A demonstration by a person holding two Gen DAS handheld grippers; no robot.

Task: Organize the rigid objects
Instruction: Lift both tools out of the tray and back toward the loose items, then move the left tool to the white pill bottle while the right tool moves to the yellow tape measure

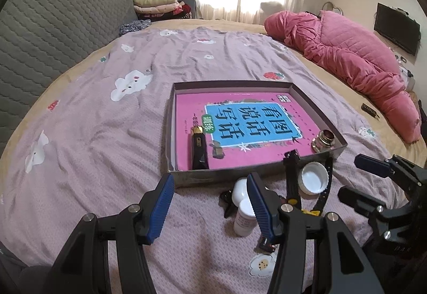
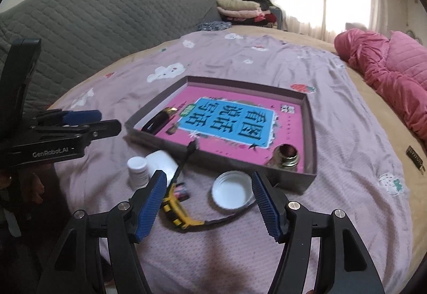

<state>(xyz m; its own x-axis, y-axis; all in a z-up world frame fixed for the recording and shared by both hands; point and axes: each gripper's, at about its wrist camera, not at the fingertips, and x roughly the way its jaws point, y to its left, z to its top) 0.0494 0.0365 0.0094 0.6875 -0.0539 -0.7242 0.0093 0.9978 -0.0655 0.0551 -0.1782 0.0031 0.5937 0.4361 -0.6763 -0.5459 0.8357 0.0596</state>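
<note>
A shallow grey box (image 1: 186, 176) (image 2: 311, 131) lies on the bed with a pink book (image 1: 240, 144) (image 2: 229, 118), a black tube (image 1: 198, 150) (image 2: 157, 119) and a metal jar (image 1: 324, 140) (image 2: 285, 156) inside. In front of it lie a white cap (image 1: 312, 178) (image 2: 232, 192), a small white bottle (image 1: 243, 219) (image 2: 137, 170), a white case (image 2: 161, 163) and a black-and-yellow watch (image 1: 292, 179) (image 2: 178, 212). My left gripper (image 1: 209, 203) is open, just left of the bottle. My right gripper (image 2: 209, 200) (image 1: 349, 176) is open over the cap and watch.
The bed has a lilac sheet with cartoon prints (image 1: 106, 118). A pink quilt (image 1: 355, 59) (image 2: 387, 72) lies at the far right. A grey padded headboard (image 1: 53, 24) stands at the left, with folded clothes (image 1: 160, 4) beyond. A small dark object (image 1: 369, 109) (image 2: 415, 155) lies on the tan blanket.
</note>
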